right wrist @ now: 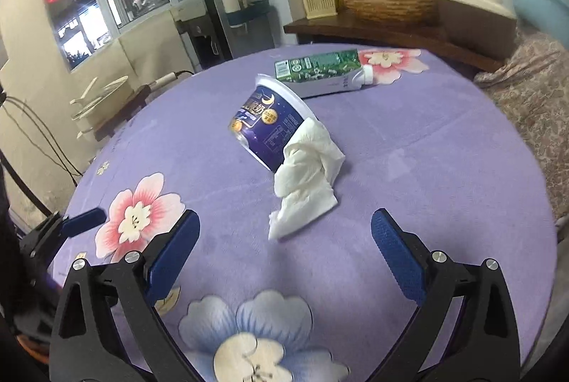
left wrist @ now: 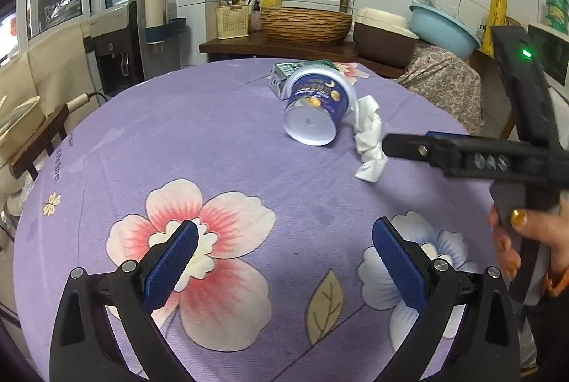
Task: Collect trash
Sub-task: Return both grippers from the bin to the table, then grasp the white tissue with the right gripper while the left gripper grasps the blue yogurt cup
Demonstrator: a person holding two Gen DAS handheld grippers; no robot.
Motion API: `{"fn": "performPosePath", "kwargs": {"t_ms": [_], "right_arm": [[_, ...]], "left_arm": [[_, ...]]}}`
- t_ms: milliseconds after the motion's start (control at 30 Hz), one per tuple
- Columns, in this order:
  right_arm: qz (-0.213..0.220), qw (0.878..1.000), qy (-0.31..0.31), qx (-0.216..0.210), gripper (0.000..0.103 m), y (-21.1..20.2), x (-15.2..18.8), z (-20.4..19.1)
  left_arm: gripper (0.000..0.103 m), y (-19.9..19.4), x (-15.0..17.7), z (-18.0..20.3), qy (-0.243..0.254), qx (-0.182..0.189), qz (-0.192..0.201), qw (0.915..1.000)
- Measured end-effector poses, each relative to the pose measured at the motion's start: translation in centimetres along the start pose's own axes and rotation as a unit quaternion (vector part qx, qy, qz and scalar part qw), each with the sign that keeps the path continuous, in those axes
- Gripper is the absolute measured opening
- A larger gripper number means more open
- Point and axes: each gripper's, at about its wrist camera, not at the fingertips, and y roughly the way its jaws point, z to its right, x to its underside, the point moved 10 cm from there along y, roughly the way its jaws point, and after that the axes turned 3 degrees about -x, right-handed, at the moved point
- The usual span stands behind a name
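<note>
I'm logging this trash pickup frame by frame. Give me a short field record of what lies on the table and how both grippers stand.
surface: purple floral tablecloth
trash 1: crumpled white tissue, leaning on the cup
trash 2: tipped dark blue paper cup
trash 3: green and white carton, lying flat behind the cup
left gripper: open, nothing held
right gripper: open, nothing held, facing the tissue

Soft, even room light and round, bent pictures

Both pictures are bright enough, with daylight from the windows (right wrist: 89, 9) far off to the left of the jaws. One spot in the glass glares white. Shadows on the purple tablecloth (left wrist: 213, 133) are faint. A small green light (left wrist: 526, 53) glows far right of the left jaws. The edges curve and go black in the corners. The right wrist picture is a bit blurry at the back.
</note>
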Motion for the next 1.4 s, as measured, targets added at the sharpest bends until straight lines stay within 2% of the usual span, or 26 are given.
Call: {"fn": "performPosePath", "kwargs": {"t_ms": [100,233,300,367,467,667,733,867,1067,1400], "right_arm": [[-0.009,1.000,0.026,0.002,0.090,2.0,-0.7,0.8],[-0.028,0.999,0.036,0.012,0.072,4.4,-0.8,1.3],[-0.038,0.998,0.038,0.015,0.058,5.1,-0.5,1.6],[-0.040,0.998,0.046,0.011,0.031,5.3,-0.2,1.8],[-0.029,0.998,0.053,0.005,0.019,4.7,-0.1,2.2],[0.011,0.999,0.003,0.036,0.017,1.3,-0.3,1.8],[0.023,0.998,-0.018,0.047,0.017,-0.1,-0.1,1.4],[0.037,0.998,-0.024,0.046,0.017,-2.0,0.5,1.3],[0.049,0.998,-0.011,0.044,0.017,-4.4,1.7,2.1],[0.060,0.997,-0.014,0.055,0.017,-7.8,3.8,1.8]], "left_arm": [[0.097,0.2,0.1,-0.8,0.002,-0.009,-0.005,0.9999],[0.097,0.6,0.2,-1.0,0.005,-0.008,-0.011,0.9999],[0.097,0.8,0.2,-0.9,0.014,-0.011,-0.013,0.9998],[0.097,0.9,0.0,-0.6,0.025,-0.010,-0.013,0.9995],[0.097,1.2,-0.7,-0.4,0.034,-0.007,-0.012,0.9993],[0.097,2.8,-3.8,0.4,0.058,0.001,-0.012,0.9982],[0.097,3.6,-4.9,1.5,0.078,0.019,-0.020,0.9966],[0.097,5.7,-6.9,3.3,0.115,0.027,-0.038,0.9922],[0.097,9.3,-8.0,5.5,0.112,0.059,-0.095,0.9874],[0.097,14.8,-8.6,6.6,0.143,0.012,-0.144,0.9791]]}}
